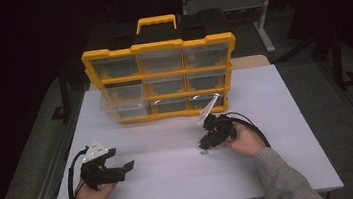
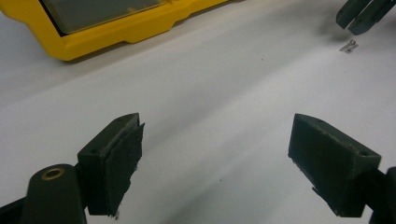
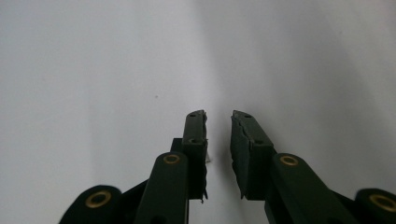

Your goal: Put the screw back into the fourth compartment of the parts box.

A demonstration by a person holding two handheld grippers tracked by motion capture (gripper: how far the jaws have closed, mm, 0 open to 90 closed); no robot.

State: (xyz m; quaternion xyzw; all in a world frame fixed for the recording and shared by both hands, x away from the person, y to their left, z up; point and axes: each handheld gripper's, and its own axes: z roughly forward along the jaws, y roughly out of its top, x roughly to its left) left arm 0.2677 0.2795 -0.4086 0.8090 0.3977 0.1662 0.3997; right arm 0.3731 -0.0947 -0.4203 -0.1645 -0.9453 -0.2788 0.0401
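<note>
Right gripper (image 1: 204, 145), jaws narrowly parted and pinching nothing, hovers just above a small metal part (image 1: 203, 152); left gripper (image 1: 130, 165), at its nine o'clock, gapes wide.

Small metal part (image 1: 204, 152), silvery and flat, lies on the white table (image 1: 173, 180), in front of the yellow drawer organizer (image 1: 162, 78) and well apart from it.
</note>
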